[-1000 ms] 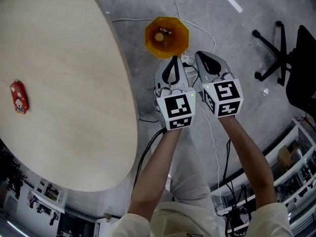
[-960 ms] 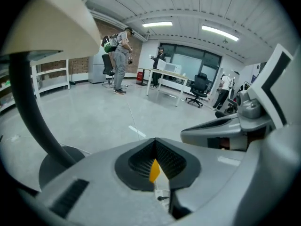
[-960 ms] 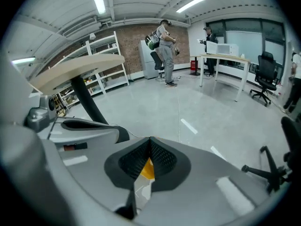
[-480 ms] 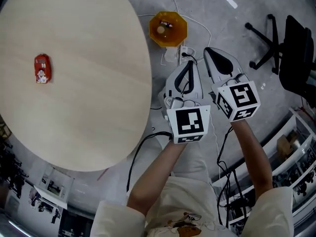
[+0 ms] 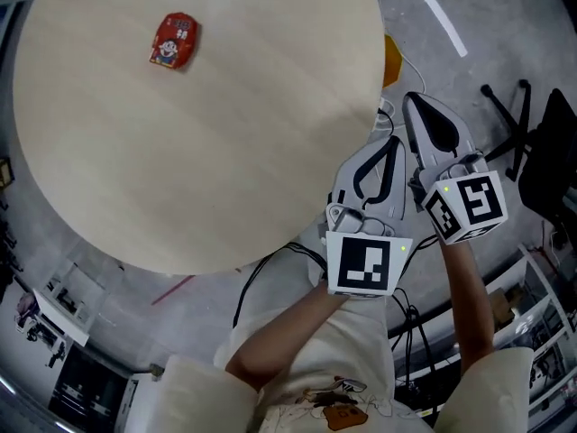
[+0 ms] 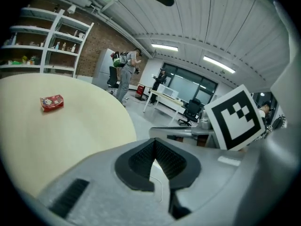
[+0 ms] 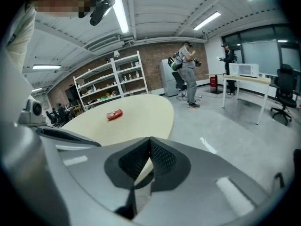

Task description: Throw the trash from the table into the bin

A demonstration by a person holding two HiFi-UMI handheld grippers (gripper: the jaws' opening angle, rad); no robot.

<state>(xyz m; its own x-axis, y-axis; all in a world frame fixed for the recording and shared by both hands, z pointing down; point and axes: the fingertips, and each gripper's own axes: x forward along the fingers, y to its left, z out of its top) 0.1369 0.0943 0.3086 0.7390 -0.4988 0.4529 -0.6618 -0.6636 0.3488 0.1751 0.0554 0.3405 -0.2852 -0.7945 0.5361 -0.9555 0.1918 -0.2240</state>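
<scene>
- Table point(image 5: 180, 152): round, with a pale wood top. It is the reference for all positions below.
- Packet point(image 5: 173, 41): a red trash packet. It lies flat on the table, near the far rim, well apart from both grippers.
- Bin point(image 5: 390, 59): orange, on the floor just past the table's right rim. Only a sliver shows beyond the rim.
- Left gripper point(image 5: 394, 142): held just off the table's right rim, not over the top. Jaws are together with nothing between them.
- Right gripper point(image 5: 414, 100): farther from the table's right rim than the left gripper. Jaws are together and empty.
- Chair point(image 5: 532, 142): black, on the floor well to the right of the table.
- Cable point(image 5: 261, 278): black, on the floor below the table's near rim.
</scene>
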